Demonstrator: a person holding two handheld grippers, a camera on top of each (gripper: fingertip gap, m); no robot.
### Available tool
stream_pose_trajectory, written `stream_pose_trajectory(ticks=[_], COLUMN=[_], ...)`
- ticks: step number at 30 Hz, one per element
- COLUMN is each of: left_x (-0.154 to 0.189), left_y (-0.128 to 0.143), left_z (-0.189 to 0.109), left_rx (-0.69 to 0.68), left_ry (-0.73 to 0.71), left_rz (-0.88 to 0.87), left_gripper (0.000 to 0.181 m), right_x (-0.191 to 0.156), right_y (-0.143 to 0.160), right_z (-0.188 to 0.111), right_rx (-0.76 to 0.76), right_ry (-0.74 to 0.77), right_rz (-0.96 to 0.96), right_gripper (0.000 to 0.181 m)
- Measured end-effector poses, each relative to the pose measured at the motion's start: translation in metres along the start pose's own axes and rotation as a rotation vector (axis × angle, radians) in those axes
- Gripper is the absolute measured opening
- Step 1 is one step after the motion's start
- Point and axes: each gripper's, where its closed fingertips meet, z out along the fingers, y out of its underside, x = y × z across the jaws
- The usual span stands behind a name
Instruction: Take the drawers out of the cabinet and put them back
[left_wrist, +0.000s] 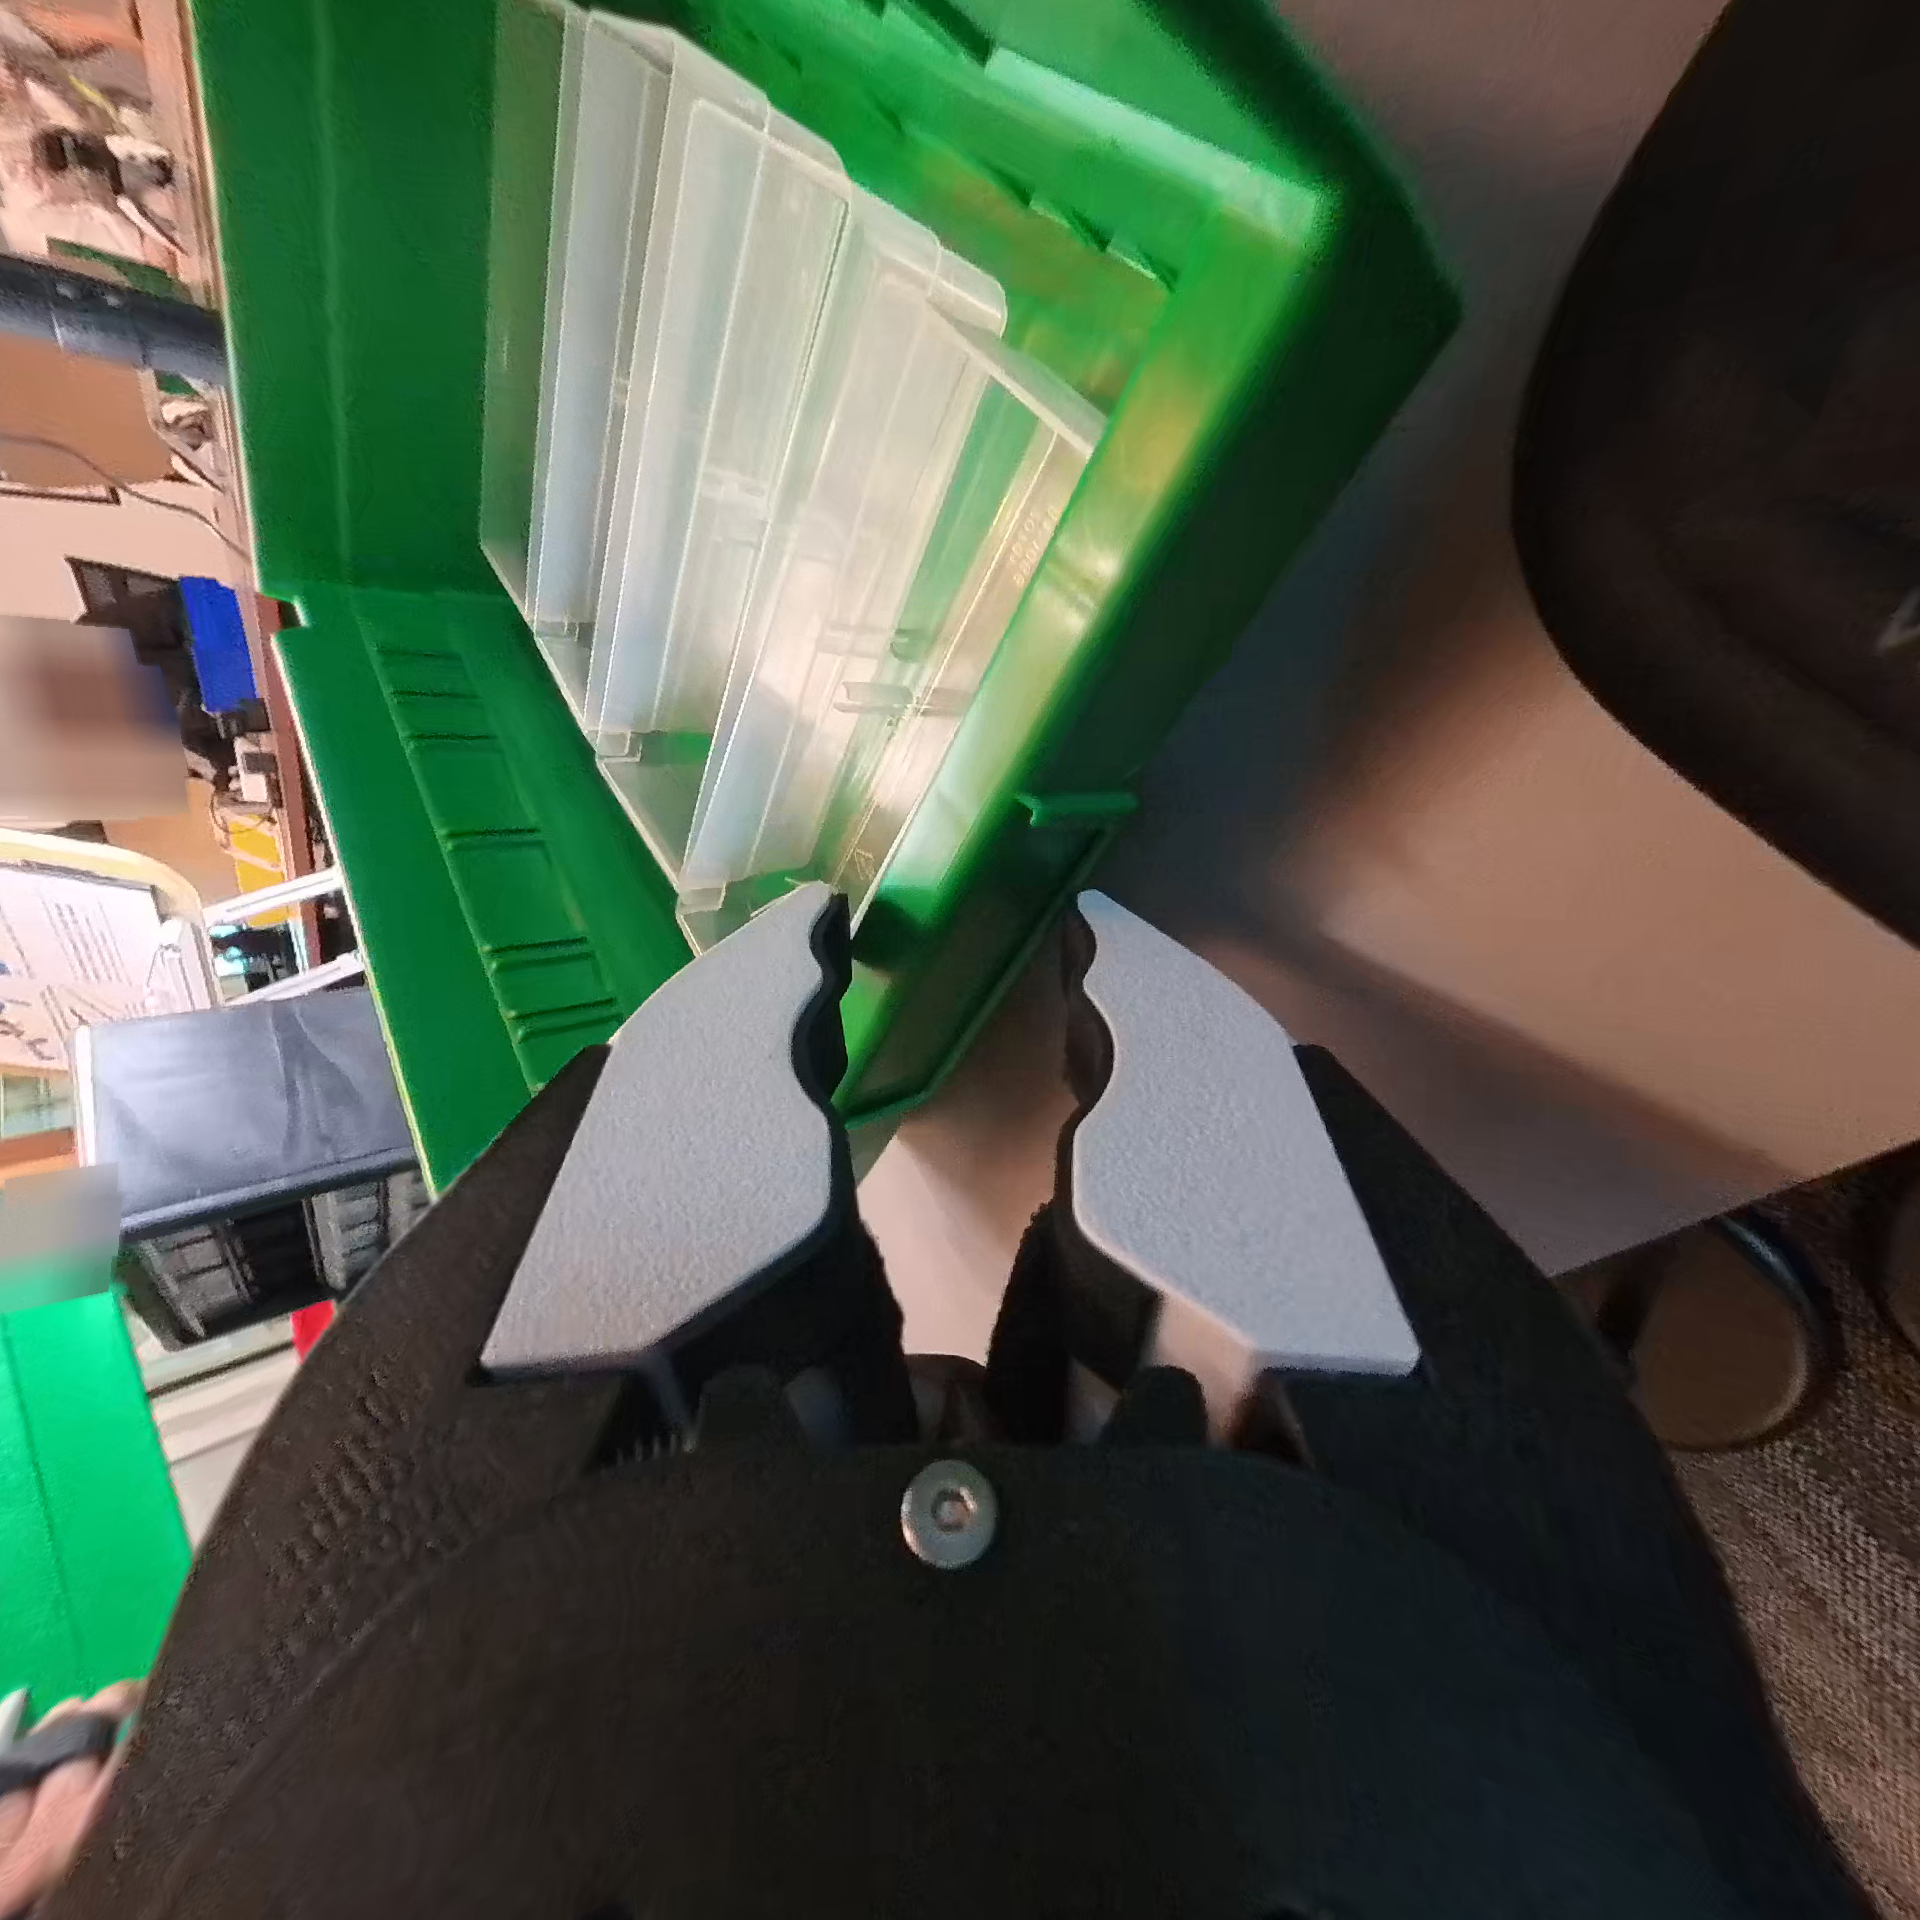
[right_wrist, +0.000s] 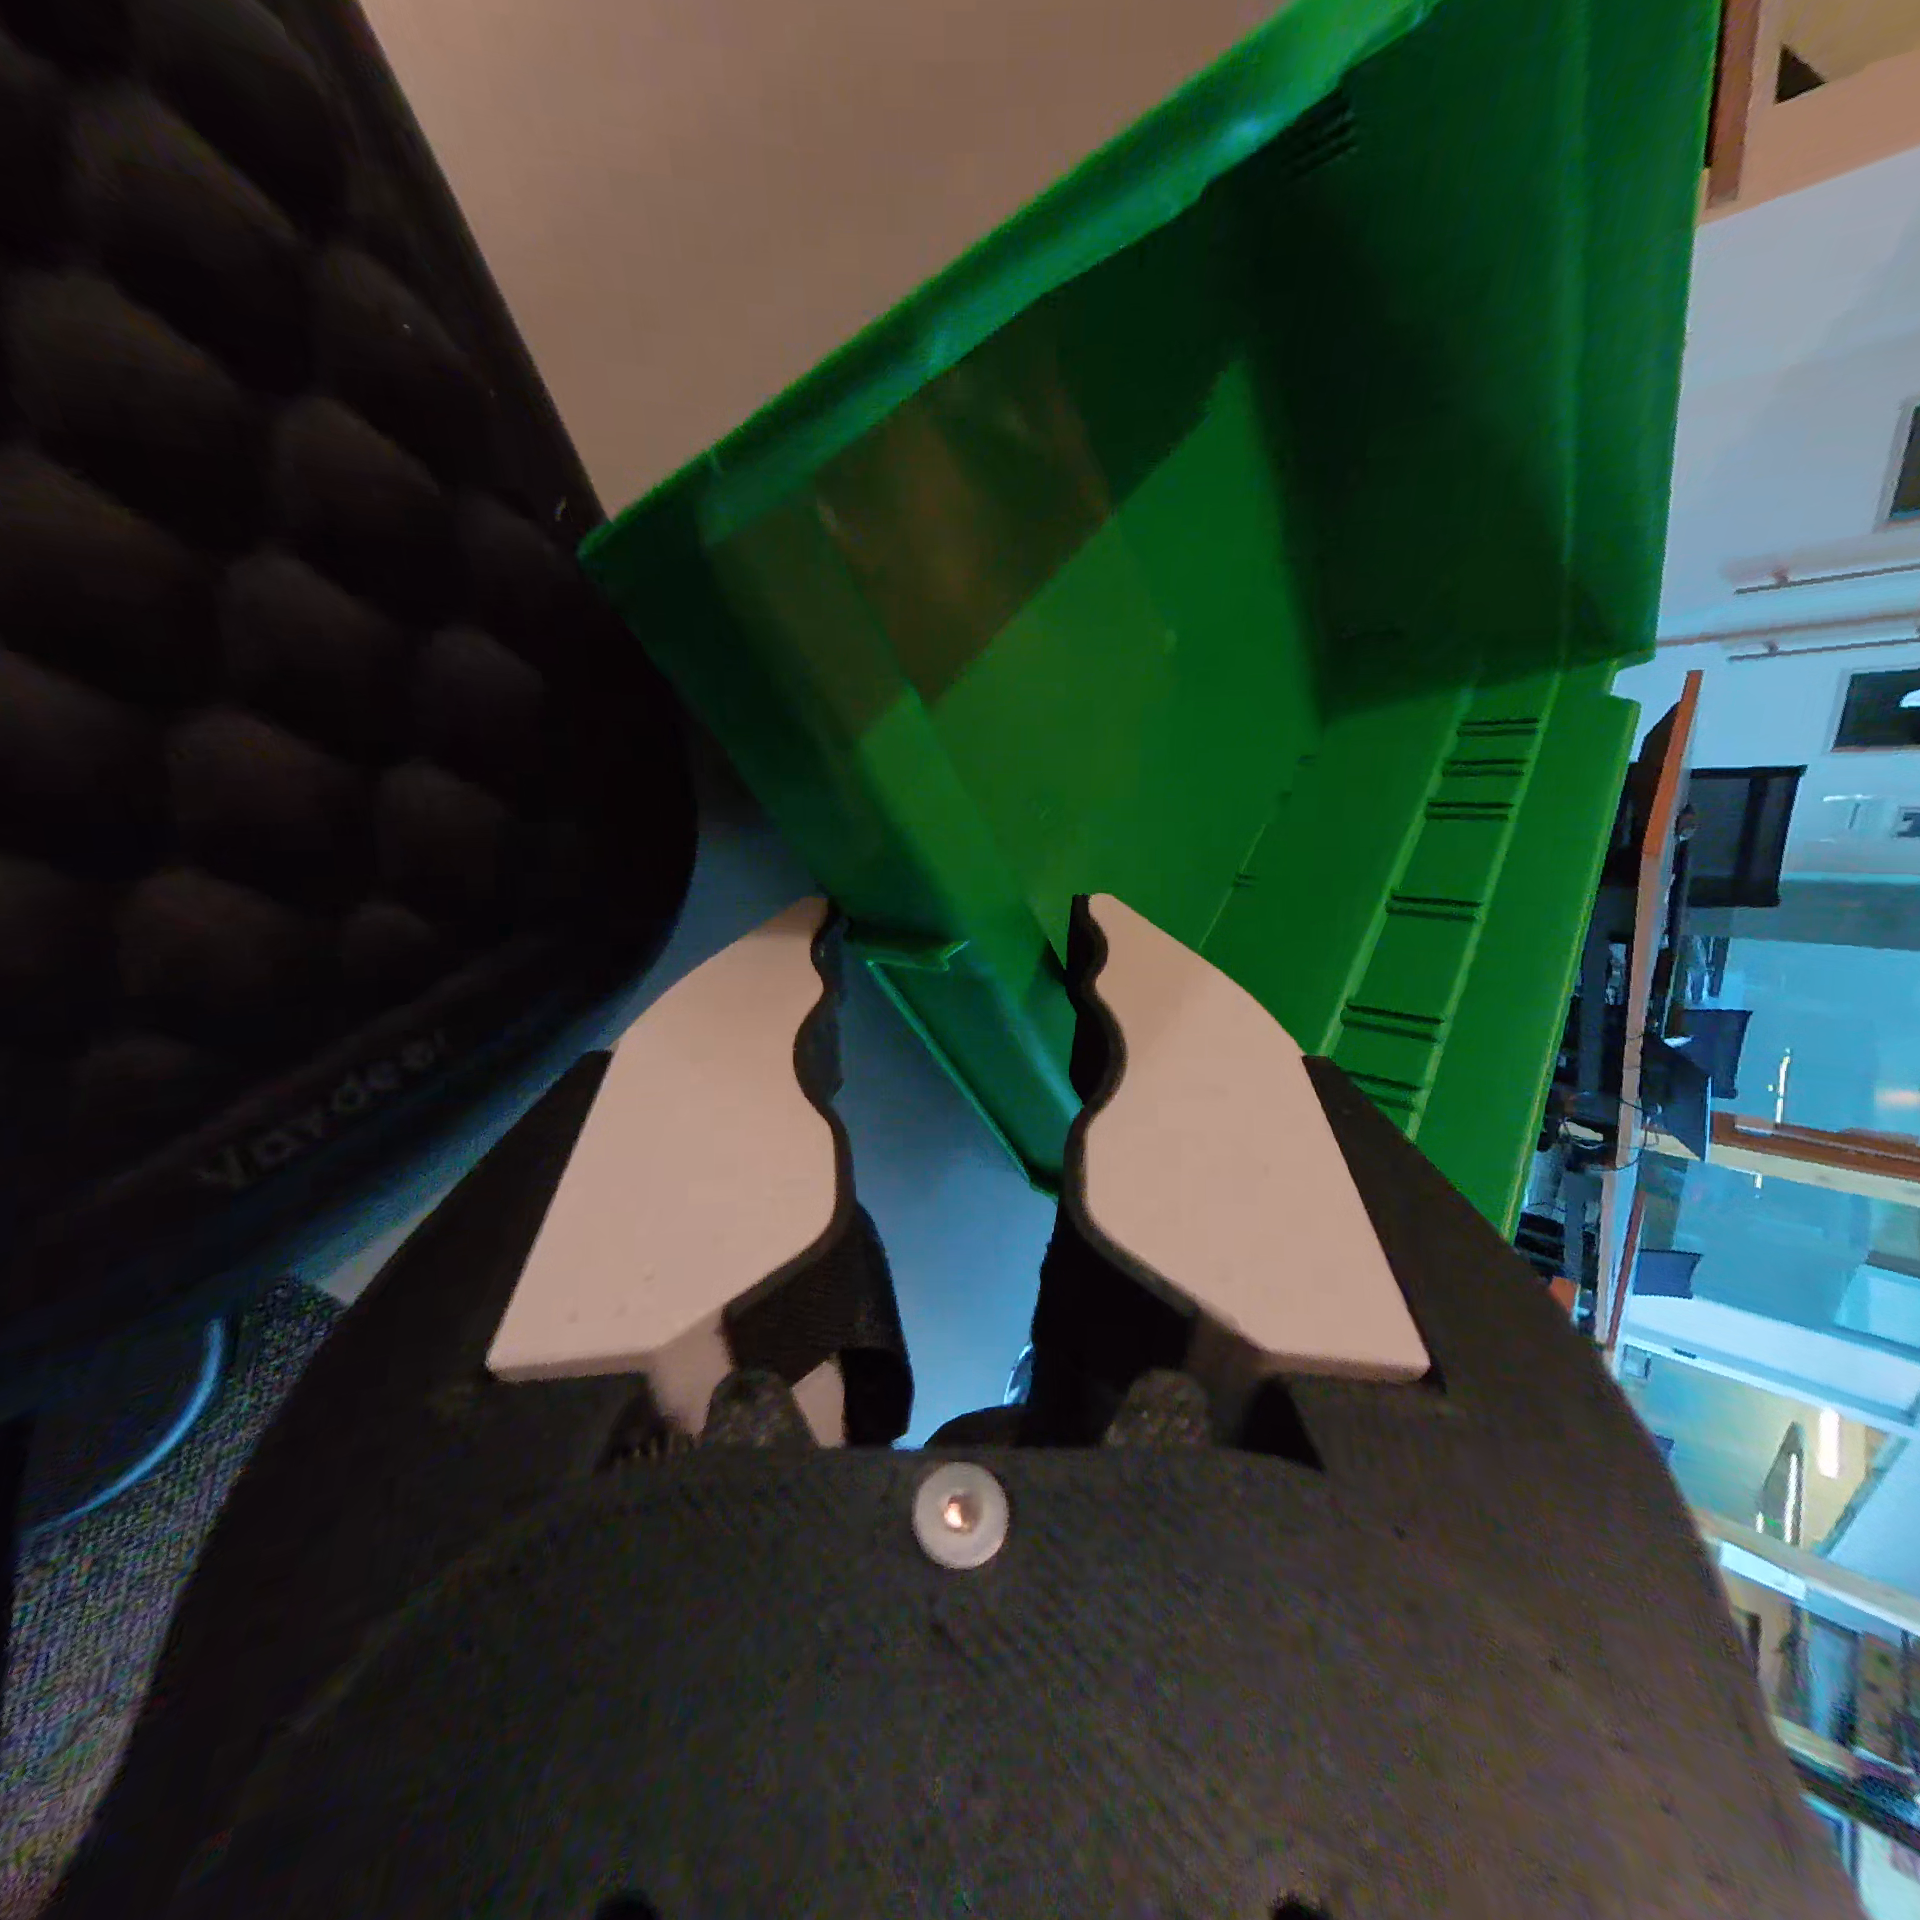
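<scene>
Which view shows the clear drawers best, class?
The left wrist view: the clear drawers face the camera inside the green cabinet, row after row. The right wrist view shows only the cabinet's closed green side, so no drawer is plainly visible there.

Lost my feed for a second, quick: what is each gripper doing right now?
Left gripper: open, straddling the green cabinet's bottom edge, not clamped.
Right gripper: open, around the cabinet's lower corner, holding nothing.

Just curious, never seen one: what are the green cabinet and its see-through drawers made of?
The green box-shaped cabinet looks like moulded plastic: uniform colour, glossy sheen, ribbed slots. The clear rectangular drawers seem thin translucent plastic, slightly frosted; green shows through them.
</scene>
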Motion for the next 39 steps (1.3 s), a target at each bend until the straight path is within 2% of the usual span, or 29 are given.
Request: stream_pose_trajectory(ticks=[5,13,15,16,18,20,22,24,26,28,31,33,36,39], left_x=[0.0,-0.009,-0.007,-0.002,-0.003,-0.026,-0.059,-0.085,-0.101,-0.106,-0.103,-0.098,-0.096,-0.104], left_y=[0.0,0.003,0.001,-0.003,-0.023,-0.051,-0.081,-0.1,-0.108,-0.115,-0.119,-0.118,-0.115,-0.103], left_z=[0.001,0.009,0.01,0.008,-0.005,-0.034,-0.078,-0.115,-0.131,-0.134,-0.122,-0.11,-0.103,-0.094], left_rx=[-0.056,0.002,0.022,0.069,0.244,0.49,0.783,1.003,1.089,1.134,1.106,1.061,1.061,1.02], left_ry=[0.0,-0.055,-0.057,-0.025,0.004,-0.047,-0.137,-0.207,-0.246,-0.256,-0.282,-0.277,-0.3,-0.391], left_rz=[0.042,0.095,0.05,-0.03,-0.205,-0.343,-0.51,-0.666,-0.813,-0.922,-0.972,-0.972,-1.002,-1.024], left_gripper=[0.038,0.037,0.041,0.055,0.074,0.078,0.078,0.078,0.077,0.078,0.078,0.081,0.094,0.097], right_x=[0.0,0.008,0.008,0.007,0.009,0.018,0.035,0.056,0.076,0.08,0.064,0.045,0.026,0.024], right_y=[-0.004,-0.006,-0.004,-0.005,-0.025,-0.055,-0.085,-0.11,-0.132,-0.152,-0.185,-0.206,-0.219,-0.223], right_z=[0.001,0.01,0.009,0.006,-0.011,-0.042,-0.076,-0.109,-0.134,-0.141,-0.126,-0.109,-0.084,-0.06], right_rx=[0.004,0.057,0.035,0.03,0.142,0.332,0.547,0.796,1.035,1.171,1.179,1.138,1.057,1.002], right_ry=[0.042,0.042,0.029,0.006,-0.038,-0.044,0.008,0.09,0.167,0.185,0.141,0.056,0.002,-0.02], right_rz=[0.003,-0.043,0.003,0.074,0.268,0.428,0.572,0.725,0.858,0.954,0.924,0.85,0.785,0.807], right_gripper=[0.041,0.039,0.041,0.044,0.057,0.069,0.082,0.081,0.075,0.078,0.089,0.097,0.103,0.102])
